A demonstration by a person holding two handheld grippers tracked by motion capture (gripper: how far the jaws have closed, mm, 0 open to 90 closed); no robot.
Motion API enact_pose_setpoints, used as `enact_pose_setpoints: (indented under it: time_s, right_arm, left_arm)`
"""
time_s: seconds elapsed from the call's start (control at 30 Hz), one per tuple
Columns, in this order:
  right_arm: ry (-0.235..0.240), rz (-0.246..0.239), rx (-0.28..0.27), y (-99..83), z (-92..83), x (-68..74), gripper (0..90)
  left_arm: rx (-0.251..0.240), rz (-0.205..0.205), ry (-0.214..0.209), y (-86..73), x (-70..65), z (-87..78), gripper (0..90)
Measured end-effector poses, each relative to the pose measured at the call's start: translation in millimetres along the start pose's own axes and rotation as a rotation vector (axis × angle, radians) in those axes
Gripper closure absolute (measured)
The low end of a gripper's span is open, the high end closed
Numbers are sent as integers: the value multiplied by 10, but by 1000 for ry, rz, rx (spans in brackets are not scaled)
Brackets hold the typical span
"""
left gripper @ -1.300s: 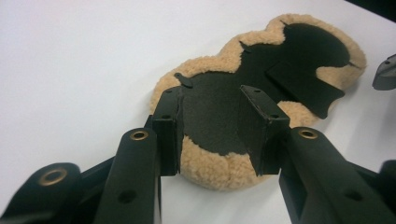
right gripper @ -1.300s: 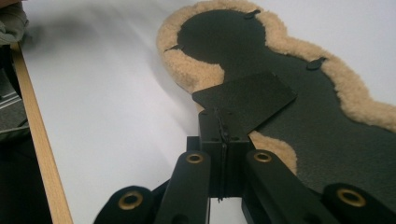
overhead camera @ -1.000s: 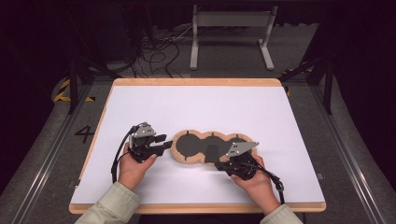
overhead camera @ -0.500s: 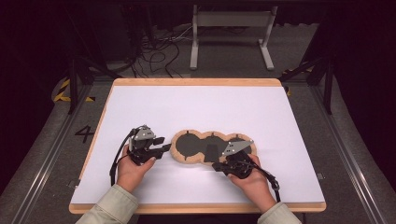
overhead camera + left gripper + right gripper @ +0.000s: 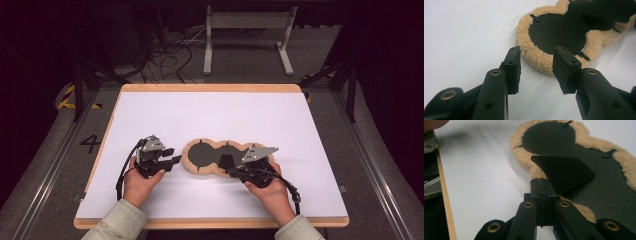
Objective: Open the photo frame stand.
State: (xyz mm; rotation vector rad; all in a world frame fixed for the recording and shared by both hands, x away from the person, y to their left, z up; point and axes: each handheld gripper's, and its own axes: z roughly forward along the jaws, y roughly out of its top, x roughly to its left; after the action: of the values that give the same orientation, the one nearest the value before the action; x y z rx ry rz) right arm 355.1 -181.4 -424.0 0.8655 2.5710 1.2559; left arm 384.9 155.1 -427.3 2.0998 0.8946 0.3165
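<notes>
Tan fleece pad with a black lobed inner face [image 5: 210,156] lies flat on the white desk [image 5: 210,115], near the front edge, roughly centred. A black triangular flap [image 5: 564,171] lifts off its right part, clamped between the closed jaws of the right gripper [image 5: 235,171], which sits at the pad's front-right rim. Left gripper [image 5: 172,160] rests just beside the pad's left lobe, jaws parted with nothing between them, fleece edge just ahead of the pads [image 5: 564,66]. Wooden trim [image 5: 210,88] runs along the desk's far edge.
</notes>
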Motion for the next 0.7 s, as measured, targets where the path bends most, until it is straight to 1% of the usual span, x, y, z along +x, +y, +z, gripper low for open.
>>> enact_pose_setpoints:
  time_s: [0.07, 0.17, 0.23, 0.27, 0.3, 0.37, 0.4, 0.47, 0.5, 0.53, 0.57, 0.67, 0.7]
  right_arm:
    - [-6, 1, -22, 22, -21, -12, 900]
    - [-9, 10, -52, 52, -44, -42, 900]
    - [-9, 15, -57, 60, -49, -51, 900]
    - [-9, 15, -71, 88, -55, -58, 900]
    - [-12, 9, -73, 104, -56, -56, 900]
    - [-14, 4, -77, 118, -51, -52, 900]
    - [-18, -4, -76, 135, -35, -41, 900]
    - [-19, -6, -74, 138, -26, -34, 900]
    - [-19, -8, -72, 140, -22, -31, 900]
    - [-22, -10, -68, 142, -22, -26, 900]
    - [-22, -10, -65, 143, -25, -25, 900]
    - [-20, -12, -58, 151, -76, -17, 862]
    - [-19, -13, -60, 155, -102, -14, 853]
  left_arm:
    - [12, -6, -5, -12, -5, 13, 590]
    - [30, -1, -7, -27, -17, 12, 588]
    - [33, -1, -12, -37, -21, 9, 587]
    - [55, -5, -23, -57, -27, 20, 587]
    - [66, 1, -20, -67, -29, 27, 586]
    - [71, -1, -20, -78, -36, 31, 587]
    - [81, -1, -27, -87, -38, 30, 587]
    - [82, -2, -28, -88, -39, 27, 587]
    - [87, -10, -36, -90, -43, 22, 587]
    - [84, -6, -38, -88, -37, 24, 585]
    - [90, -11, -48, -86, -32, 27, 582]
    - [115, -27, -68, -81, -29, 77, 555]
    - [118, -25, -70, -77, -27, 81, 551]
